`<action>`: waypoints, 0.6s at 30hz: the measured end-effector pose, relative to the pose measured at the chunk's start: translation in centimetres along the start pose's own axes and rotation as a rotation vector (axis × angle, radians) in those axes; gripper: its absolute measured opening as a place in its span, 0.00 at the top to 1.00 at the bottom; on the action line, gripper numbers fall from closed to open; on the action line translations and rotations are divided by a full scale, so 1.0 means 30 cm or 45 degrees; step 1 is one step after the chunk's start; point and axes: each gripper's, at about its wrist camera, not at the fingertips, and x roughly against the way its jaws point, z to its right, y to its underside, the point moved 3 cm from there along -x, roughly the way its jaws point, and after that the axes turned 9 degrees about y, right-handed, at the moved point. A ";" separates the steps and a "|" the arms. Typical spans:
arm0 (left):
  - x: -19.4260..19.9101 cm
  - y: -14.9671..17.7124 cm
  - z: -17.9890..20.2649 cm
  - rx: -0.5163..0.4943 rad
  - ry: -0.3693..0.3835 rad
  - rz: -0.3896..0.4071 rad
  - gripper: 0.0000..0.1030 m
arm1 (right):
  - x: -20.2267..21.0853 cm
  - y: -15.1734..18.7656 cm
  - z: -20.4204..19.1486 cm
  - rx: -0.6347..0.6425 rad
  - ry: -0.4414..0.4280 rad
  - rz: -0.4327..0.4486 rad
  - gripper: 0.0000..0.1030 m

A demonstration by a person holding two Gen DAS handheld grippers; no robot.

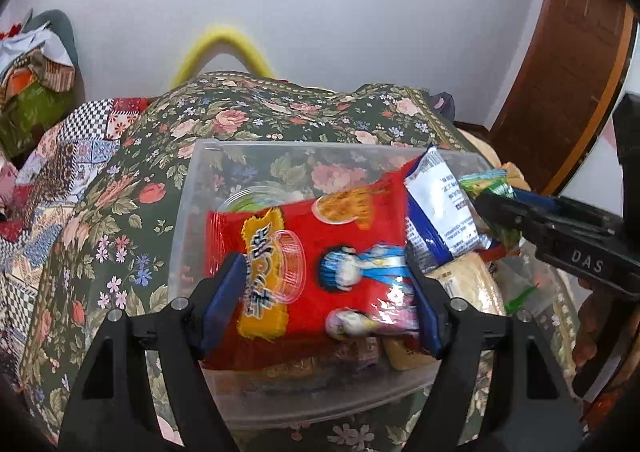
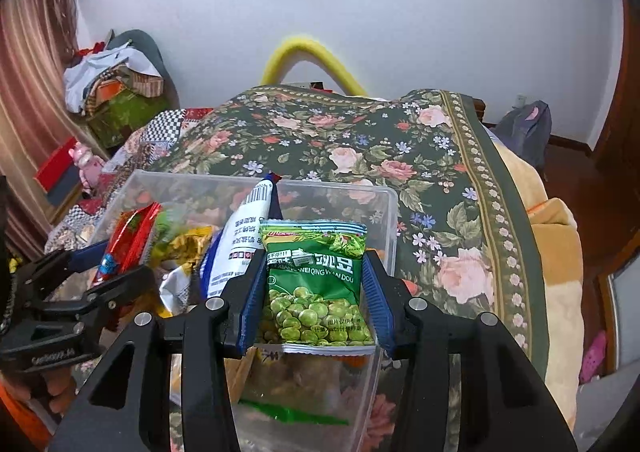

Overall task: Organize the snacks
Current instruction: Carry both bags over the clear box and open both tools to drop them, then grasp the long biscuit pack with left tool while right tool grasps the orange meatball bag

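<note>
My left gripper (image 1: 326,292) is shut on a red noodle snack packet (image 1: 308,272) and holds it over the clear plastic bin (image 1: 188,212). My right gripper (image 2: 312,292) is shut on a green pea packet (image 2: 316,284) above the bin's right side (image 2: 390,236). The right gripper also shows in the left wrist view (image 1: 492,208), and the left gripper shows in the right wrist view (image 2: 108,272) with the red packet (image 2: 128,244). A white and blue packet (image 1: 440,208) (image 2: 244,244) stands upright in the bin between them. Other snacks lie in the bin below.
The bin sits on a green floral bedspread (image 2: 360,148). A yellow padded bar (image 2: 312,56) rises behind the bed. A pile of clothes and boxes (image 2: 116,92) is at the left. A wooden door (image 1: 560,72) is at the right.
</note>
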 end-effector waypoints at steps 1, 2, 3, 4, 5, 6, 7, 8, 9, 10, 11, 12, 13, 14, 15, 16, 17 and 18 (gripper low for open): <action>-0.002 0.003 0.002 -0.012 -0.007 0.000 0.27 | 0.000 0.002 -0.002 0.001 0.001 0.002 0.57; -0.002 0.006 0.006 -0.025 -0.012 -0.004 0.27 | -0.001 0.003 -0.003 0.005 0.004 -0.001 0.56; -0.001 0.009 0.009 -0.036 -0.016 -0.009 0.27 | -0.002 0.001 -0.004 0.008 0.006 -0.002 0.54; 0.000 0.011 0.013 -0.043 -0.019 -0.019 0.26 | 0.001 0.003 -0.007 0.014 0.010 -0.003 0.52; 0.000 0.012 0.016 -0.045 -0.020 -0.027 0.26 | 0.000 0.002 -0.008 0.018 0.011 -0.005 0.48; 0.004 0.013 0.019 -0.046 -0.014 -0.037 0.25 | 0.010 0.005 -0.010 0.022 0.011 -0.002 0.45; 0.010 0.013 0.023 -0.045 -0.005 -0.039 0.25 | 0.015 0.006 -0.012 0.025 0.011 0.002 0.44; 0.017 0.011 0.026 -0.046 -0.001 -0.039 0.25 | 0.027 0.006 -0.014 0.028 0.012 0.012 0.42; 0.029 0.010 0.032 -0.052 -0.002 -0.037 0.25 | 0.040 0.006 -0.016 0.032 0.013 0.021 0.39; 0.044 0.008 0.040 -0.064 -0.006 -0.035 0.25 | 0.050 0.004 -0.018 0.035 0.011 0.029 0.38; 0.057 0.004 0.045 -0.073 -0.007 -0.031 0.25 | 0.060 0.001 -0.021 0.038 0.008 0.036 0.36; 0.074 0.001 0.052 -0.083 -0.005 -0.024 0.25 | 0.083 -0.001 -0.023 0.042 0.005 0.049 0.35; 0.093 -0.001 0.060 -0.093 -0.007 -0.018 0.25 | 0.098 -0.001 -0.027 0.044 0.002 0.058 0.35; 0.106 -0.004 0.065 -0.099 -0.011 -0.016 0.24 | 0.117 -0.002 -0.029 0.047 -0.003 0.069 0.34; 0.124 -0.006 0.070 -0.104 -0.015 -0.015 0.24 | 0.132 -0.002 -0.032 0.048 -0.008 0.076 0.34; 0.145 -0.006 0.074 -0.106 -0.016 -0.013 0.24 | 0.154 0.000 -0.035 0.051 -0.013 0.088 0.34; 0.160 -0.006 0.075 -0.105 -0.013 -0.011 0.24 | 0.175 0.002 -0.039 0.053 -0.018 0.098 0.33; 0.184 -0.004 0.077 -0.102 -0.007 -0.005 0.24 | 0.195 0.005 -0.043 0.055 -0.024 0.106 0.33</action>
